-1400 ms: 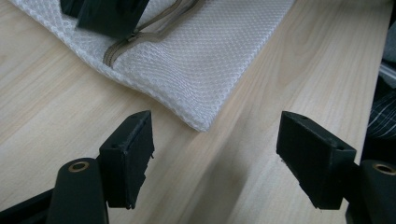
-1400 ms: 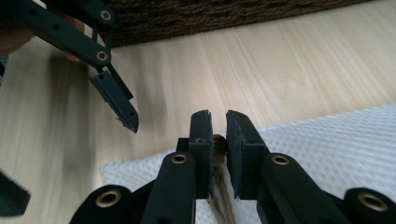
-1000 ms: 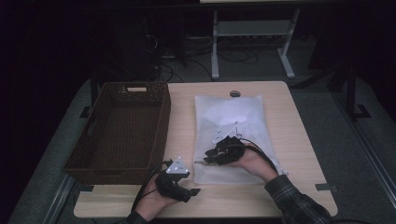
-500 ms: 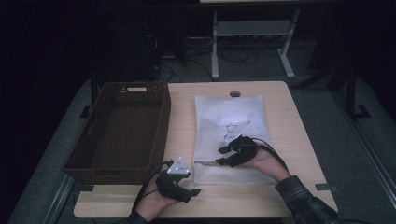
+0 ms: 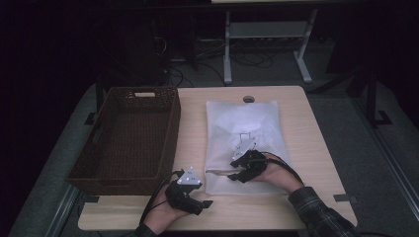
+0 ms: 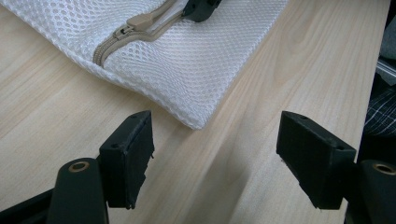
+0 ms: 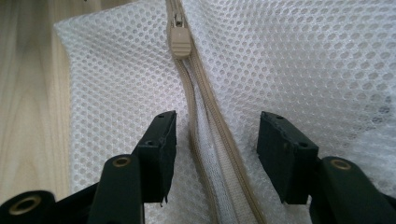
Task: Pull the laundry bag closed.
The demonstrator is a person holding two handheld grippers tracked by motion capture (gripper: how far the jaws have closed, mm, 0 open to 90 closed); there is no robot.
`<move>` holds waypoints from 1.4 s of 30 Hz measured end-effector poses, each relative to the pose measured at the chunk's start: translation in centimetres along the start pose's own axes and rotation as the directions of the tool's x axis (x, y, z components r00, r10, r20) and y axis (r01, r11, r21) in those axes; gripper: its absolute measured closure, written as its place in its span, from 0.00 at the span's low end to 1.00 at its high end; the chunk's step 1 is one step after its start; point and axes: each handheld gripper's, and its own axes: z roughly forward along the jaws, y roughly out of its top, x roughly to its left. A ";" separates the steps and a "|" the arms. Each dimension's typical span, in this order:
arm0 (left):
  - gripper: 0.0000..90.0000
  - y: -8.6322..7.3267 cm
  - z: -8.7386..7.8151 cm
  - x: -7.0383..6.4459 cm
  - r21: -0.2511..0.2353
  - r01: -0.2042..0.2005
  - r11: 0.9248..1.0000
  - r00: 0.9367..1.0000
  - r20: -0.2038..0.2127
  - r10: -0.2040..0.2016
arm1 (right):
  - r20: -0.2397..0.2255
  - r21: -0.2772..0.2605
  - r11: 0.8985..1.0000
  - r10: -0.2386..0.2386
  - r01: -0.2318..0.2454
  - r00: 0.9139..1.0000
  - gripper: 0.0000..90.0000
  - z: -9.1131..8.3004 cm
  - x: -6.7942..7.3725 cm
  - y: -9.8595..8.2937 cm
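white mesh bag [image 7: 303, 60], tan zipper [image 7: 180, 44] unbranded, between right gripper [image 7: 215, 149] fingers

Dim lab or test room, set up for recording.

Pale wooden table [image 5: 296, 128] on a grey carpeted floor [image 5: 360, 133], lit from above while everything around sits in near darkness. Behind it, a metal stand with splayed white legs [image 5: 267, 54] and loose cables [image 5: 197, 64] trailing across the floor. Strips of tape or brackets [image 5: 344, 198] at the table's near corners, a round cable port [image 5: 248, 99] in its far edge. On top, just a dark woven basket [image 5: 133, 138] and a white mesh bag [image 5: 247, 133] laid out neatly. Bare, staged, nothing homely about it.
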 end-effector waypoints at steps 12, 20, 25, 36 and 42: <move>0.30 0.0 0.1 -0.1 0.002 0.002 1.000 1.000 -0.004 -0.002 | 0.039 -0.015 1.000 0.021 -0.021 0.999 0.78 0.0 0.1 0.0; 0.30 0.2 0.1 0.0 -0.003 0.004 1.000 1.000 -0.010 -0.004 | 0.075 -0.020 0.999 0.038 -0.037 0.996 0.93 0.0 0.0 0.0; 0.30 0.6 0.0 -0.2 -0.018 0.007 1.000 1.000 -0.021 -0.007 | 0.048 -0.052 0.995 0.083 -0.080 0.995 0.94 -0.3 -0.2 -0.2; 0.30 3.1 -0.5 0.6 -0.085 0.021 0.996 0.996 -0.083 -0.028 | 0.034 -0.125 0.988 0.100 -0.095 0.994 0.94 -2.9 -0.4 -0.4; 0.30 4.5 -0.2 1.8 -0.105 0.036 0.994 0.993 -0.107 -0.047 | 0.033 -0.144 0.985 0.104 -0.098 0.994 0.94 -3.5 -0.6 -0.5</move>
